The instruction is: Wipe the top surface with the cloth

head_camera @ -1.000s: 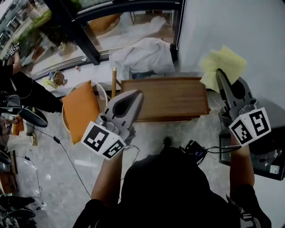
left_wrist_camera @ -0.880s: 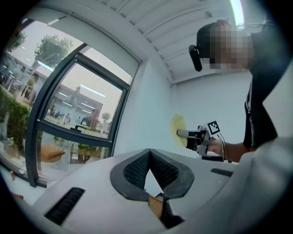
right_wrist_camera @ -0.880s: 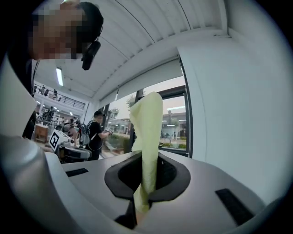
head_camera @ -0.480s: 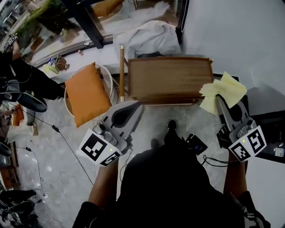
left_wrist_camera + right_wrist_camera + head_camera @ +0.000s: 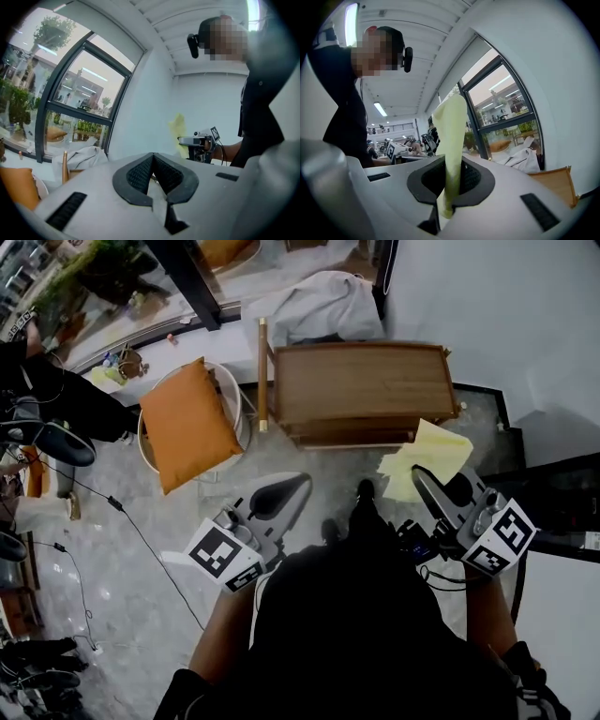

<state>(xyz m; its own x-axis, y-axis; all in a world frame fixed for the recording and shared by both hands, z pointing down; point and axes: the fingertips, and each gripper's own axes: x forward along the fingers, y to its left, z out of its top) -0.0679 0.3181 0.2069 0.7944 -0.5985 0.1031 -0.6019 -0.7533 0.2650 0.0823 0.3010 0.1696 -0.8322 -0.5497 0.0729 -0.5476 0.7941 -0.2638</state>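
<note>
Right gripper view shows right gripper [image 5: 449, 164] clamped on yellow cloth [image 5: 451, 122]; left gripper [image 5: 153, 161] closed, empty. Advice: press cloth flat on wooden table top [image 5: 361, 381], upper centre, before stroking.

Table [image 5: 361, 381] at upper centre of the frame, cushion [image 5: 187, 423] on a round seat [image 5: 232, 404] to its left, crumpled sheet [image 5: 323, 306] above it, cloth [image 5: 427, 457] just below its lower-right corner, clamped in the right gripper [image 5: 419, 474].
</note>
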